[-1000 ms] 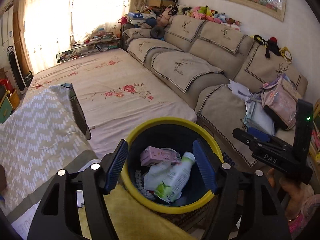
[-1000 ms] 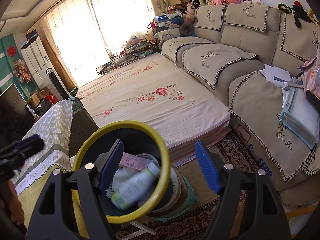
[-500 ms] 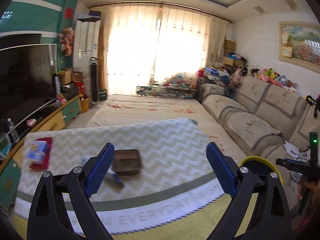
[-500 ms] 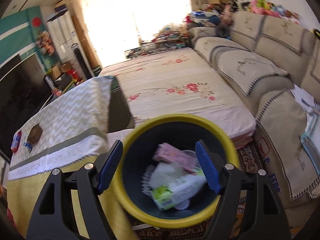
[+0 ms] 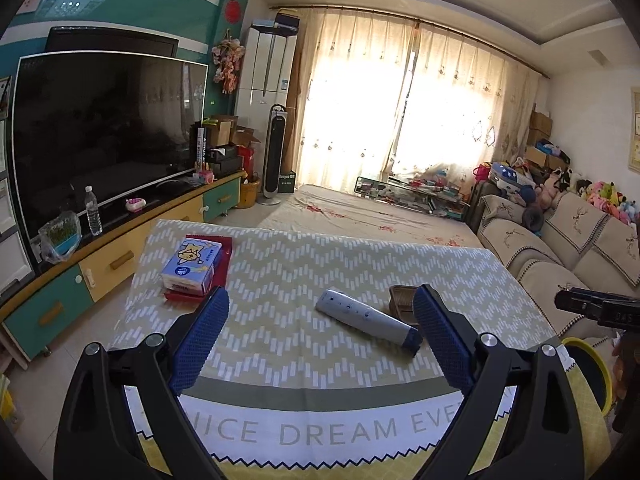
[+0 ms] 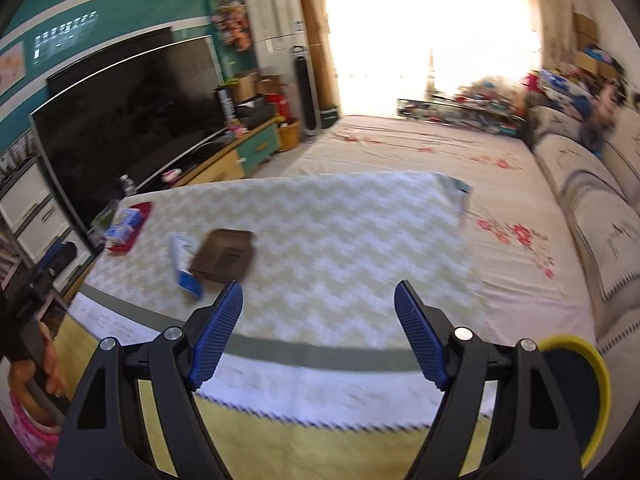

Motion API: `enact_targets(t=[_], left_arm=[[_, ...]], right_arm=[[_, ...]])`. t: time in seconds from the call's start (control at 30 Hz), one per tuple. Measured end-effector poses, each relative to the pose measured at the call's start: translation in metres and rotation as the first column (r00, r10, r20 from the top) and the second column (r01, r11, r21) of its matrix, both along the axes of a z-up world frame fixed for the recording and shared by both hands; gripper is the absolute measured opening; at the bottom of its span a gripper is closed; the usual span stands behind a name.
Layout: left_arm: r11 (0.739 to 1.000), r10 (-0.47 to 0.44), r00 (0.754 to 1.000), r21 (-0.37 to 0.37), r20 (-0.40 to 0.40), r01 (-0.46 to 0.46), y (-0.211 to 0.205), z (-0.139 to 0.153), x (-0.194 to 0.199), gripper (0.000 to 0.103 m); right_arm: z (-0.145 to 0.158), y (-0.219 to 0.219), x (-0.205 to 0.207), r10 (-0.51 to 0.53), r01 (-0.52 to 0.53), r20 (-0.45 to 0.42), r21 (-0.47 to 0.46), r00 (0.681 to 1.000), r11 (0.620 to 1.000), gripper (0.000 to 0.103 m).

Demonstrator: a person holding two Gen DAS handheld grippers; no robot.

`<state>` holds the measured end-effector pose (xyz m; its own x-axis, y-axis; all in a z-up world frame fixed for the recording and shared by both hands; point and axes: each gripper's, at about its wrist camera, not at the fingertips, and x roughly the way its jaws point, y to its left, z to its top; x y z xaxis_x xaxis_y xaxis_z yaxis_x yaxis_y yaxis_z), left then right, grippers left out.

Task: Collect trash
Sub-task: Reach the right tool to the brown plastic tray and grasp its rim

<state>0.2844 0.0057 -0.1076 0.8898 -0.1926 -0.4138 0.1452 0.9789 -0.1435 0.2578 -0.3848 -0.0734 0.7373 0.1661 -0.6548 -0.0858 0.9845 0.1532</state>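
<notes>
Our left gripper (image 5: 320, 340) stands wide open and empty over the near edge of the table cloth (image 5: 280, 264); our right gripper (image 6: 318, 334) is empty too, its jaws opening, with nothing between them. The yellow-rimmed bin (image 5: 592, 364) sits low at the right, just beside the table's near corner. Outward from the left tongs, the grey tube with a dark blue cap (image 5: 366, 322) lies just beyond and slightly right of the gap, touching the cloth. Its long axis runs from far-left to near-right, cap end nearest the right pad. The brown tray (image 5: 404, 300) sits close behind it. We judge the left hand nearer, and its jaws would need turning across that slant.
</notes>
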Motion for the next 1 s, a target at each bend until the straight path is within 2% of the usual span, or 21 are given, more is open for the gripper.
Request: enact_targets(t=[0.13,0.3,0.47,0.73,1.0], left_arm=[[0.998,0.029,0.999,0.051,0.025,-0.031,-0.004,-0.005,-0.007,0.093],[0.999,0.036,0.999,0.023,0.007,-0.036,0.002,-0.007,-0.004,0.094],[0.997,0.075,0.997,-0.011,-0.003,-0.075,0.012,-0.007,-0.002,0.094],[0.994,0.098,0.995,-0.051,0.008,-0.098,0.021,-0.005,-0.004,0.094],[0.993,0.099,0.995,-0.063,0.005,-0.099,0.023,-0.005,-0.004,0.094]], right_arm=[[-0.002,0.043,0.043,0.035,-0.036,-0.026,-0.002,0.999,0.999,0.076],[-0.018,0.082,0.090,0.030,-0.031,-0.095,-0.007,0.995,0.999,0.080],[-0.039,0.100,0.122,-0.014,0.005,-0.180,-0.055,0.984,0.998,0.083],[-0.058,0.117,0.130,-0.041,0.021,-0.212,-0.094,0.976,0.995,0.084],[-0.077,0.136,0.133,-0.027,-0.008,-0.238,-0.144,0.971,0.990,0.083]])
